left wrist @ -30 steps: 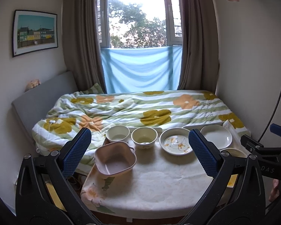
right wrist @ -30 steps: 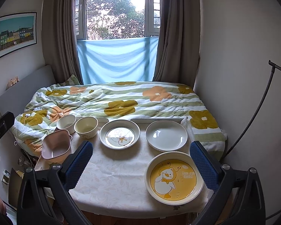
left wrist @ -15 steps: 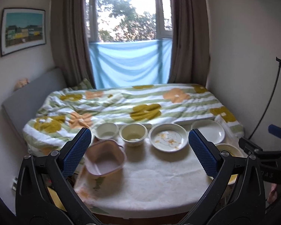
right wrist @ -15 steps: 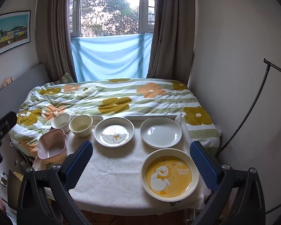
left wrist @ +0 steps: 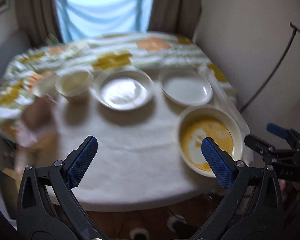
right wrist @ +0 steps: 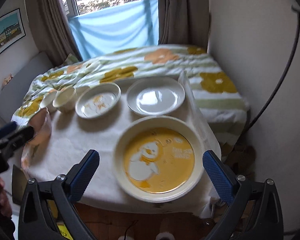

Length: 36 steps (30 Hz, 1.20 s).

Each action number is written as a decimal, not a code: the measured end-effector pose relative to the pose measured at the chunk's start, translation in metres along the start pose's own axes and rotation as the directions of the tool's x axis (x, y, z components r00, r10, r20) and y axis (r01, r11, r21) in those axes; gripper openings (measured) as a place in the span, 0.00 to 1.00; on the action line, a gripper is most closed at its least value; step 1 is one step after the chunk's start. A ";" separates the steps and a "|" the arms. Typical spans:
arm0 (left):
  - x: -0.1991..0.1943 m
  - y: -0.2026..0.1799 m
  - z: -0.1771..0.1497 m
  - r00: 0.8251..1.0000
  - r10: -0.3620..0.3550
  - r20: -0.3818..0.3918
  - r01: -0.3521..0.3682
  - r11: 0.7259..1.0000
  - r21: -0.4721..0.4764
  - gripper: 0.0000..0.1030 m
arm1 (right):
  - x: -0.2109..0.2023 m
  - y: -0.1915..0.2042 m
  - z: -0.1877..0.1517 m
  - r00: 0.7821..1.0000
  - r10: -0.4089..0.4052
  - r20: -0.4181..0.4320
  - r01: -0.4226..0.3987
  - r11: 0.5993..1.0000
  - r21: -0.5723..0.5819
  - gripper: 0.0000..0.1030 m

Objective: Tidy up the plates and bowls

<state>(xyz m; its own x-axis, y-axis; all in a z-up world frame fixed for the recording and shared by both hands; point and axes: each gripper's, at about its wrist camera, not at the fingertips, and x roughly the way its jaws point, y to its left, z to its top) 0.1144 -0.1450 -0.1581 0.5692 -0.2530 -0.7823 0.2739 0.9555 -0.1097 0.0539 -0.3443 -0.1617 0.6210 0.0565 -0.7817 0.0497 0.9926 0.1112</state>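
Note:
A large yellow duck plate (right wrist: 159, 159) sits at the table's front right; it also shows in the left wrist view (left wrist: 210, 140). Behind it lie a plain white plate (right wrist: 156, 98) (left wrist: 187, 89) and a patterned white plate (right wrist: 98, 103) (left wrist: 124, 92). A cream bowl (right wrist: 65, 100) (left wrist: 75, 85), a smaller white bowl (right wrist: 48, 100) and a pink square bowl (right wrist: 41, 126) (left wrist: 38, 118) stand at the left. My right gripper (right wrist: 151, 166) is open above the duck plate. My left gripper (left wrist: 148, 152) is open over the table's front, empty.
The white-clothed table (right wrist: 74, 146) abuts a bed with a flowered quilt (right wrist: 150, 64). A wall (right wrist: 250, 50) and a black cable (right wrist: 280, 84) are on the right. The other gripper shows at each view's edge (left wrist: 280, 152) (right wrist: 8, 142).
Both grippers have tilted down and moved closer to the table. The right gripper now frames the duck plate. The views are motion-blurred.

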 end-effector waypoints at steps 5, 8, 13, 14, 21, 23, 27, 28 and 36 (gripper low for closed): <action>0.068 -0.025 -0.010 0.990 -0.075 -0.122 0.070 0.996 -0.049 0.93 | 0.043 -0.048 -0.005 0.992 0.098 -0.074 -0.099 0.995 -0.016 0.82; 0.101 -0.035 -0.017 0.977 -0.114 -0.179 0.098 0.991 -0.096 0.83 | 0.071 -0.071 -0.007 0.982 0.138 -0.126 -0.140 0.990 -0.005 0.69; 0.138 -0.038 -0.030 0.960 -0.157 -0.231 0.118 0.978 -0.172 0.70 | 0.102 -0.096 -0.008 0.958 0.220 -0.185 -0.219 0.975 0.026 0.52; 0.142 -0.039 -0.032 0.959 -0.159 -0.236 0.118 0.977 -0.179 0.61 | 0.106 -0.098 -0.008 0.955 0.226 -0.193 -0.227 0.974 0.020 0.51; 0.155 -0.045 -0.037 0.951 -0.175 -0.255 0.124 0.972 -0.202 0.22 | 0.117 -0.107 -0.008 0.945 0.250 -0.209 -0.259 0.966 -0.016 0.21; 0.155 -0.047 -0.037 0.953 -0.161 -0.256 0.110 0.973 -0.201 0.21 | 0.118 -0.109 -0.008 0.946 0.249 -0.208 -0.260 0.965 -0.026 0.18; 0.157 -0.052 -0.035 0.958 -0.106 -0.266 0.063 0.984 -0.164 0.21 | 0.121 -0.113 -0.006 0.939 0.265 -0.219 -0.277 0.961 -0.026 0.16; 0.158 -0.054 -0.034 0.959 -0.101 -0.265 0.059 0.985 -0.161 0.21 | 0.121 -0.113 -0.006 0.939 0.264 -0.221 -0.277 0.960 -0.029 0.16; 0.149 -0.056 -0.030 0.965 -0.091 -0.247 0.056 0.988 -0.145 0.21 | 0.115 -0.113 -0.003 0.941 0.274 -0.201 -0.287 0.957 -0.040 0.16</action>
<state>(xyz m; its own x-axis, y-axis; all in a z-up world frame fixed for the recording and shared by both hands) 0.1610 -0.2314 -0.2869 0.3330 -0.2933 -0.8962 0.1898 0.9518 -0.2410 0.1174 -0.4499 -0.2657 0.4401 0.3464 -0.8284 -0.1617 0.9381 0.3064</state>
